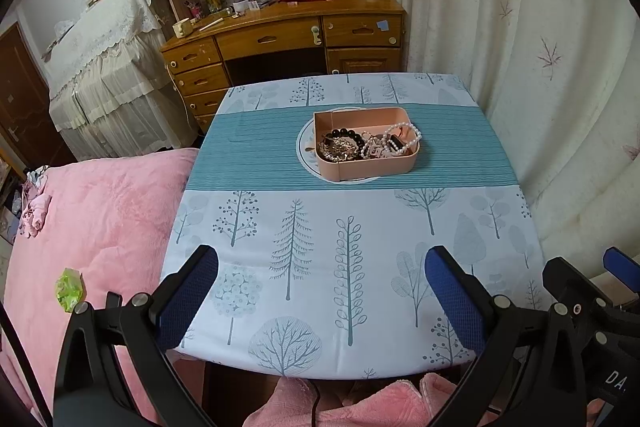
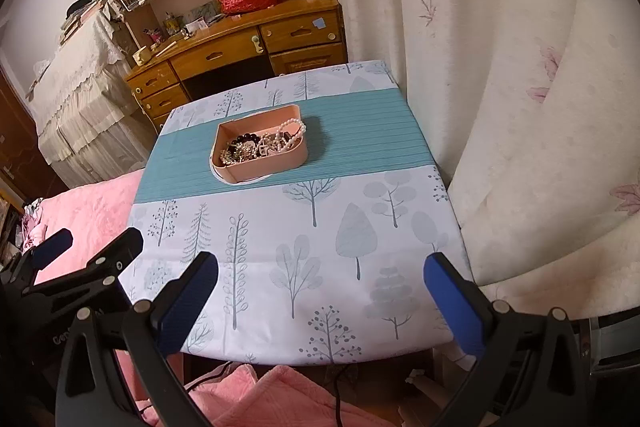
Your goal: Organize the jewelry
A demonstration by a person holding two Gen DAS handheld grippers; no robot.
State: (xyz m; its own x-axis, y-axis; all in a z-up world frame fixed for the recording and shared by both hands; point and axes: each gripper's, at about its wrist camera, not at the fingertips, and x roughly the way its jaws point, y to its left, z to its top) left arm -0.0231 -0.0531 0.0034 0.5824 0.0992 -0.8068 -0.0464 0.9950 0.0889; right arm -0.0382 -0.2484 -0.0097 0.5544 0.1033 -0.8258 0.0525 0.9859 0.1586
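Jewelry [image 1: 362,143] heaped in pink box [image 1: 376,169] mid-table; both tongs [image 1: 322,301] [image 2: 322,301] wide apart, empty.

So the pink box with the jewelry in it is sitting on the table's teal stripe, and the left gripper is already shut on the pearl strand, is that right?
Not quite. The pink box does sit on the teal stripe, but the left gripper is open and holds nothing, near the table's front edge. The pearl strand lies in the box. The left wrist view shows this.
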